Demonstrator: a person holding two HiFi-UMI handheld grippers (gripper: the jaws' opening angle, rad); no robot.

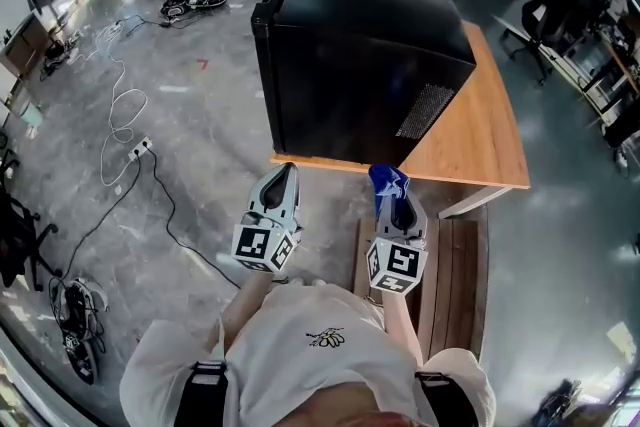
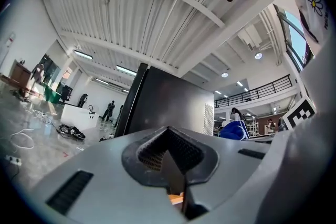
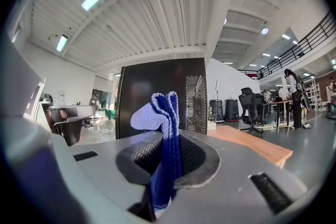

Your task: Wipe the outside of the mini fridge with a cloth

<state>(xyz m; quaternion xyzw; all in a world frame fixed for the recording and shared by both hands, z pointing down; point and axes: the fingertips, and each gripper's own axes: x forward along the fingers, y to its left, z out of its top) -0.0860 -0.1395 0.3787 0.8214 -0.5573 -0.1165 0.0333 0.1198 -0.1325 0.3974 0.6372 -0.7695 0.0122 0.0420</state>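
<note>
A black mini fridge (image 1: 360,45) stands on a wooden table (image 1: 480,150); its near side has a perforated vent panel (image 1: 425,110). Both gripper views face that side of the fridge (image 2: 157,105) (image 3: 157,97). My right gripper (image 1: 392,190) is shut on a blue cloth (image 1: 387,180), held just short of the fridge's near lower edge. The cloth (image 3: 163,128) sticks up folded between the right jaws. My left gripper (image 1: 282,185) hovers beside it, below the fridge's near left corner, jaws shut with nothing between them (image 2: 170,165).
The table's near edge (image 1: 330,165) lies just past both grippers. A wooden bench (image 1: 455,275) stands under my right arm. Cables (image 1: 120,125) trail over the grey floor to the left. Office chairs (image 1: 555,0) and desks stand at the far right.
</note>
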